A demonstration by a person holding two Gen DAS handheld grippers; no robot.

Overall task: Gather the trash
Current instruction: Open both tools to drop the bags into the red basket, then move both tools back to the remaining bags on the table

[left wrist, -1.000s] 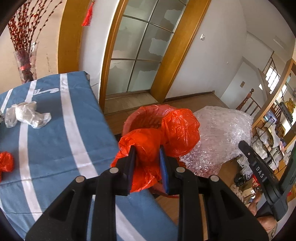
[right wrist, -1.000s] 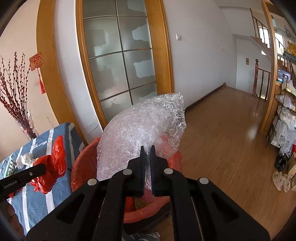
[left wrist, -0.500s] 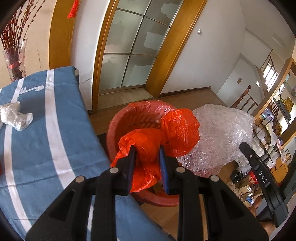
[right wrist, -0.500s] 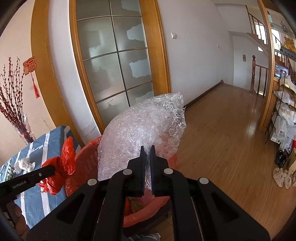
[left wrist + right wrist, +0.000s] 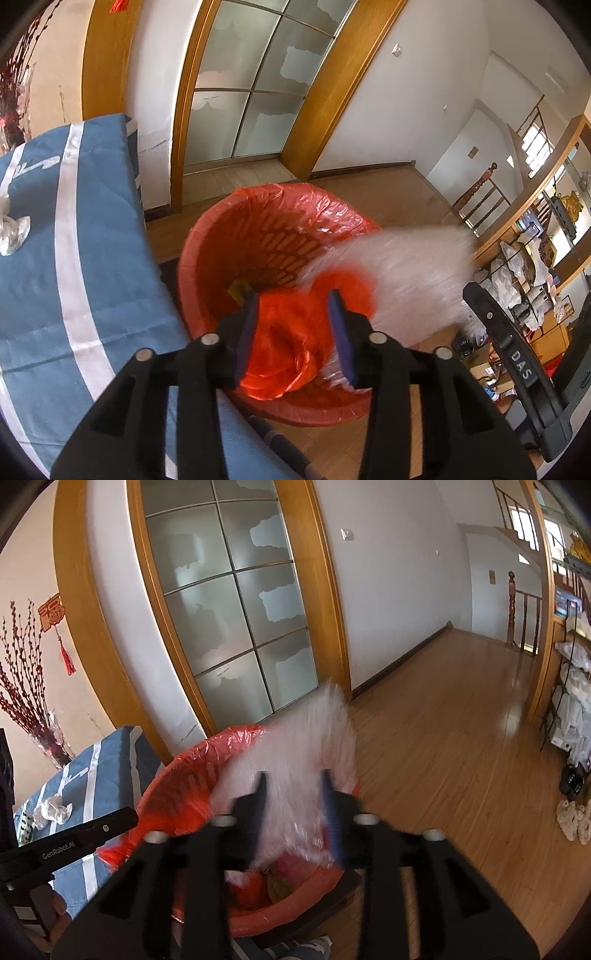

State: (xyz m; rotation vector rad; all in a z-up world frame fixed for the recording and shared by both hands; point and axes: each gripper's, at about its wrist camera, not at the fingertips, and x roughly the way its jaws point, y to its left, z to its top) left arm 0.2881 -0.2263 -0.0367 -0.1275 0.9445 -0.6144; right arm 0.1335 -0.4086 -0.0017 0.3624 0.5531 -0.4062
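**Both tools letting go over the red bin**

Now the left tool (image 5: pixel 293 332) is hanging low in the centre of its frame, above the red bin (image 5: pixel 221 236), and its jaws are opening. A crumpled red plastic bag (image 5: pixel 288 343) is sitting between the blue pads, though whether they are touching it cannot be told; the bag is lying inside the bin's near rim. To the right of it, a sheet of bubble wrap (image 5: pixel 399 273) is showing as a pale motion-blurred smear across the bin's right edge.

In the right wrist view the right tool (image 5: pixel 293 812) is pointing down at the same bin (image 5: pixel 173 786), and its jaws are opening too. The bubble wrap (image 5: pixel 306 738) is blurring in the gap between the two fingers, with no clear pinch on it, its lower part dipping into the bin.

At the left of both frames a surface under a blue cloth with white stripes (image 5: pixel 74 236) is standing just beside the bin. A crumpled white wad (image 5: pixel 13 229) is lying on it at the far left edge of the left view, and is showing again at lower left in the right view (image 5: pixel 51 810). A vase of red branches (image 5: pixel 33 716) is standing at the surface's far end.
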